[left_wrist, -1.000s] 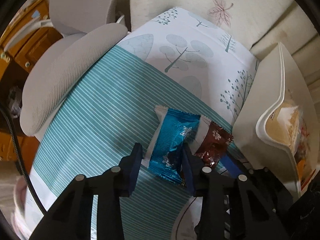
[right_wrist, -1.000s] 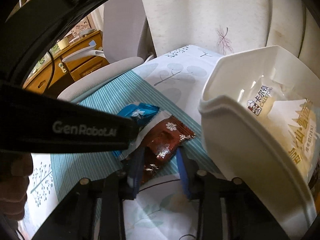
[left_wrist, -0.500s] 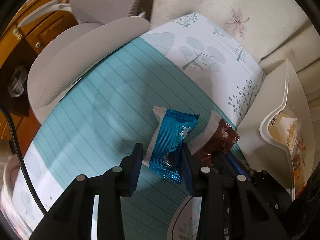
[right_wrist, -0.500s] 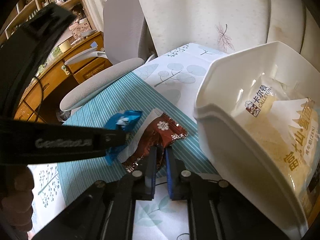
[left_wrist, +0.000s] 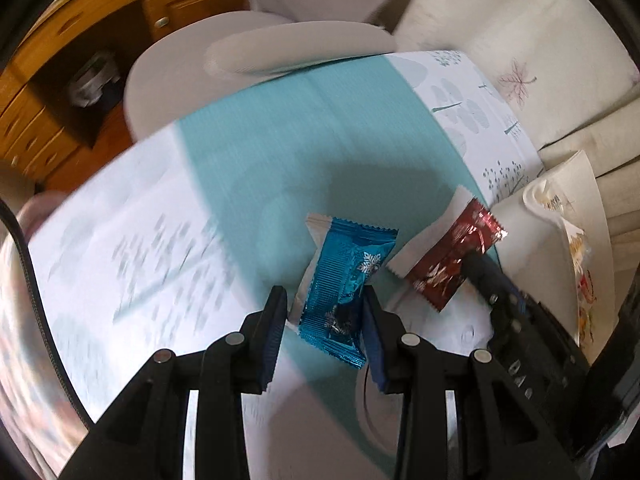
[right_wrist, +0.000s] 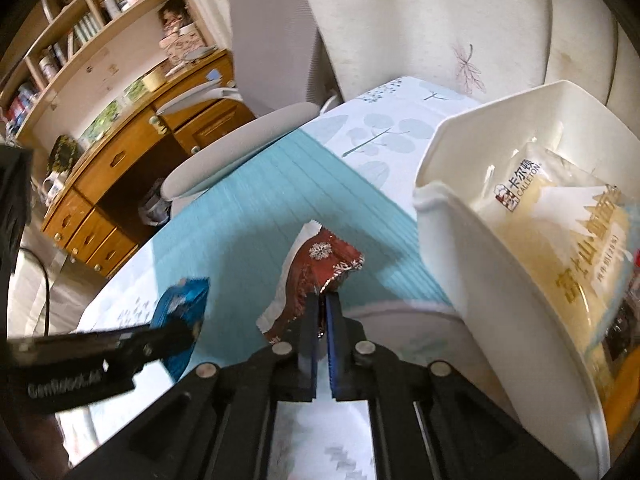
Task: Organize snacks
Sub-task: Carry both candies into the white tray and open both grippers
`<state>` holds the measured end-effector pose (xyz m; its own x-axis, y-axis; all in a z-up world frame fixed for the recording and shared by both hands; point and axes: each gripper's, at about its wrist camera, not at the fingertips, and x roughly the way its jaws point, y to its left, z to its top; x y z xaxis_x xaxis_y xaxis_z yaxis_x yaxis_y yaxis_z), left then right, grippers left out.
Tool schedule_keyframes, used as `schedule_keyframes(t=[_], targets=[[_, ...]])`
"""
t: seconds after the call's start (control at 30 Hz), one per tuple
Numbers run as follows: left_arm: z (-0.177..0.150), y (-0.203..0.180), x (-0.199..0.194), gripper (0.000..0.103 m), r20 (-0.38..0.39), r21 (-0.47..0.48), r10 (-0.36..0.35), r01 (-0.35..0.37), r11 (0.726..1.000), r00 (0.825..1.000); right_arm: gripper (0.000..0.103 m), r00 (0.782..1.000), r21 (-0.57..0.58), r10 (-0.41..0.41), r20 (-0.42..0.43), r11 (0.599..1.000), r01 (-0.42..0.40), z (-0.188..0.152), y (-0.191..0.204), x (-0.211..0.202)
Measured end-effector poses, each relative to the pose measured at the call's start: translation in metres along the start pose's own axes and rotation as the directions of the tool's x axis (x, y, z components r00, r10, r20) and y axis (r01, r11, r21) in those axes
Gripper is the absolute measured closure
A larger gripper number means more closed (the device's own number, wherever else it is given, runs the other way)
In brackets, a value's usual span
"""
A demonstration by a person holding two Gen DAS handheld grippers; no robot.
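Teal-striped cloth (left_wrist: 304,128) covers the work surface, with a grey chair (right_wrist: 276,40) and a wooden desk (right_wrist: 120,160) behind.

Right gripper (right_wrist: 320,300): jaws have just been closing and now stand nearly together, pinching the near end of the red packet (right_wrist: 320,264). The packet runs away from the fingertips, its long axis roughly in line with the fingers, white seam edge to the left. It looks partly raised off the cloth; I cannot tell if the far end touches.

Left gripper (left_wrist: 324,312): jaws part-spread with the blue packet (left_wrist: 348,276) between them. The right pad looks to touch the wrapper; contact at the left pad is unclear, so the grip is probable, not confirmed. Long axis points away from the fingers, tilted slightly right. This view is motion-blurred.

White bin (right_wrist: 472,216) sits just right of the red packet and already holds a cream snack bag (right_wrist: 560,224). Its open mouth faces the right gripper.

Judgement: the right hand is nearer the bin, so red probably goes in first, over the near rim, long axis leading. Blue lies further left, with the red packet and right gripper between it and the bin.
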<state>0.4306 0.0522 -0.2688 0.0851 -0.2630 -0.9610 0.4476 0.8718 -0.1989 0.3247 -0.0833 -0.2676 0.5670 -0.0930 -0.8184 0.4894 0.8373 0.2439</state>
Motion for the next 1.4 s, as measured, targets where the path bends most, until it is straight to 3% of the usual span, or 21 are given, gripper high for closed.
schedule_keyframes(t=[0.33,0.6,0.9,1.0,1.27,1.4], targets=[[-0.113,0.026,-0.062,0.068,-0.017,-0.102,0.027,-0.029,0.994,0.999,0.100,0.996,-0.126,0.061,-0.071,0.990,-0.069,-0.041,0.020,-0.070],[-0.196,0.028,-0.112,0.068,0.049,-0.221,0.015,-0.004,0.975,0.999,0.100,0.988,-0.267,0.123,-0.095,0.953,-0.145,-0.079,0.035,-0.139],[-0.275,-0.003,-0.145,0.068,0.158,-0.292,-0.002,0.049,0.955,0.987,0.100,0.975,-0.402,0.184,-0.127,0.889,-0.220,-0.117,0.020,-0.195],[-0.297,-0.016,-0.152,0.068,0.190,-0.294,-0.043,0.099,0.951,0.981,0.100,0.976,-0.447,0.183,-0.117,0.868,-0.216,-0.122,0.010,-0.207],[-0.327,-0.072,-0.161,0.068,0.244,-0.342,-0.034,0.118,0.932,0.969,0.100,0.964,-0.560,0.232,-0.134,0.785,-0.266,-0.121,-0.039,-0.233],[-0.330,-0.108,-0.162,0.068,0.277,-0.367,-0.045,0.149,0.918,0.960,0.100,0.960,-0.575,0.239,-0.148,0.769,-0.280,-0.105,-0.077,-0.242]])
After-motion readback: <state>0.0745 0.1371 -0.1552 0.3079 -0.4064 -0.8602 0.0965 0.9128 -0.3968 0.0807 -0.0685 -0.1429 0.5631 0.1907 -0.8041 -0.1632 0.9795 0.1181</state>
